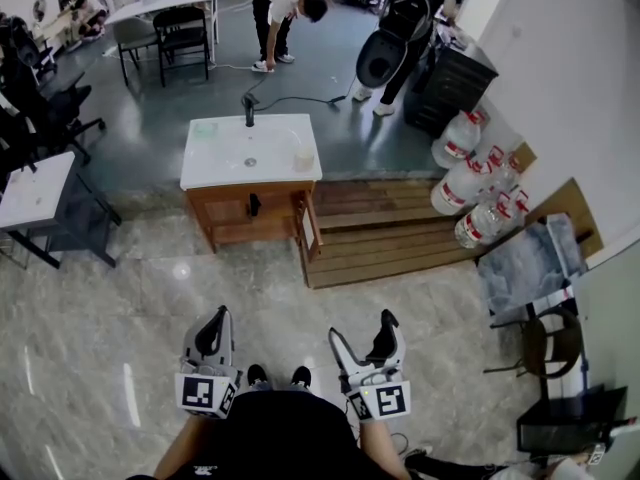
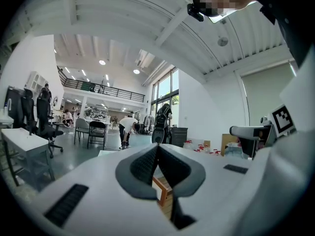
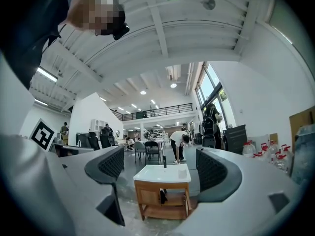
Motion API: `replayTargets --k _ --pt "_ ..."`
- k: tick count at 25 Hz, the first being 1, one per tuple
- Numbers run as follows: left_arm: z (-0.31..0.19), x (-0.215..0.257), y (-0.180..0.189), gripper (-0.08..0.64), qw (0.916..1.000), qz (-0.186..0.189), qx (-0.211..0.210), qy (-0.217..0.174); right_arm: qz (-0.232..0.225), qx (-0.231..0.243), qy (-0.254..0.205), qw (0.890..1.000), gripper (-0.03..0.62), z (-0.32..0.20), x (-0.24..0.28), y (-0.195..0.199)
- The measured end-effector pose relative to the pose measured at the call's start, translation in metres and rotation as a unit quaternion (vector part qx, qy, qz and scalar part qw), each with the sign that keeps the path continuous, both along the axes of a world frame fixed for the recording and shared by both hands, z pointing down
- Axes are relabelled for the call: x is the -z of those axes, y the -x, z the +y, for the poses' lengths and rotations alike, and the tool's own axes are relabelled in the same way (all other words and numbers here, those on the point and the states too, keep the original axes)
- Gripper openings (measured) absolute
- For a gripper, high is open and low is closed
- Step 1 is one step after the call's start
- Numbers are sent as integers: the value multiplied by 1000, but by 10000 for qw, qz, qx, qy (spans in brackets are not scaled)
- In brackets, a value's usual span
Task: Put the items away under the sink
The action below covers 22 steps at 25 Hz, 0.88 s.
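Note:
A small wooden cabinet [image 1: 235, 218] with a white sink [image 1: 250, 153] on top stands ahead of me on the tiled floor. Its right door [image 1: 308, 223] hangs open, and a black item [image 1: 254, 205] shows in the open front. A pale cup [image 1: 303, 158] and a greenish item [image 1: 205, 128] rest on the sink top beside the black faucet [image 1: 248, 108]. Both grippers are held low near my feet, well short of the cabinet. My left gripper [image 1: 213, 330] [image 2: 157, 154] is shut and empty. My right gripper [image 1: 360, 330] [image 3: 158, 168] stands wide open and empty, framing the sink [image 3: 162, 173].
A low wooden platform [image 1: 390, 228] lies right of the cabinet, with large water bottles [image 1: 470, 183] by the wall. A white table [image 1: 30, 193] stands at the left, a chair [image 1: 550, 343] at the right. People [image 1: 285, 8] stand at the back near chairs [image 1: 180, 33].

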State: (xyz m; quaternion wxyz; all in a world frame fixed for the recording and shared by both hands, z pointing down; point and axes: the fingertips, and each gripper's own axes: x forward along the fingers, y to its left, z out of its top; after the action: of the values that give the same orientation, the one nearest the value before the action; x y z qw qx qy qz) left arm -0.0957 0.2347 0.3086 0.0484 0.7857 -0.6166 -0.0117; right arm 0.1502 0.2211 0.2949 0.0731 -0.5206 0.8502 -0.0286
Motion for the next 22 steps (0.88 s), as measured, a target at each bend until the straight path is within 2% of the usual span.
replayTargets --k 22 --pt "-14 -5 60 6 9995 56 -301 -106 151 -389 -46 9991 449 4 6 54"
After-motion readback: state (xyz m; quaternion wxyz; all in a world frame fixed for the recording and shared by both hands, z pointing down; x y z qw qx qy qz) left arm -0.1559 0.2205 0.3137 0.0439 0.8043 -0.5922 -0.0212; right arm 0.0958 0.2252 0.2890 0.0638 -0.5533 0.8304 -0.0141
